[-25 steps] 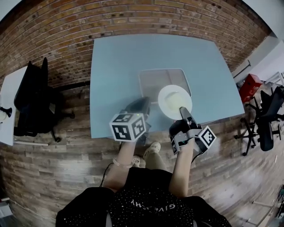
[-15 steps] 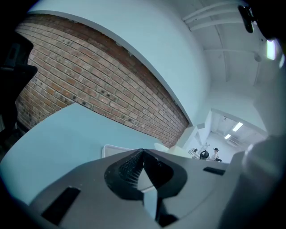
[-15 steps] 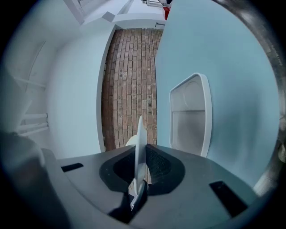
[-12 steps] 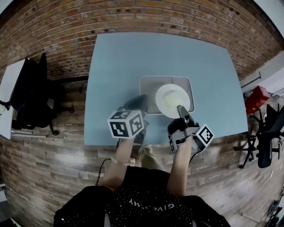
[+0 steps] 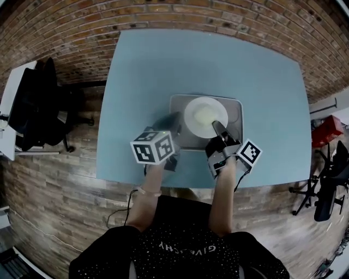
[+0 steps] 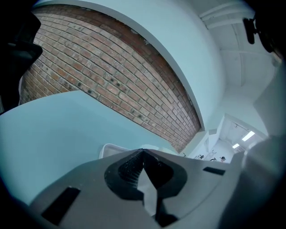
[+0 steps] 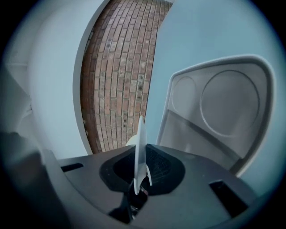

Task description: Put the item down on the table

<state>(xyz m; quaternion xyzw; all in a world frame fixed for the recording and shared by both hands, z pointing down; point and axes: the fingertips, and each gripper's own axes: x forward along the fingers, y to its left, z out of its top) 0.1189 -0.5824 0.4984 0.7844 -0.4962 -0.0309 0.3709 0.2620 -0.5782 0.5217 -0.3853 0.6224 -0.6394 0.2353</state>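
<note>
**Plate (image 5: 203,116) moved in over the tray (image 5: 235,140)**

A second ago the plate overhung the tray's near right corner. It now lies over the tray's middle, and whether it touches I cannot tell. The right gripper (image 5: 217,126) pinches its near rim. The left gripper (image 5: 174,119), jaws pressed together on nothing, hovers by the tray's left side. The pale blue counter (image 5: 163,65) stands on a wood floor (image 5: 54,190) against a brick wall (image 5: 163,13). The grey tray – by the counter's near edge – has round recesses.
</note>
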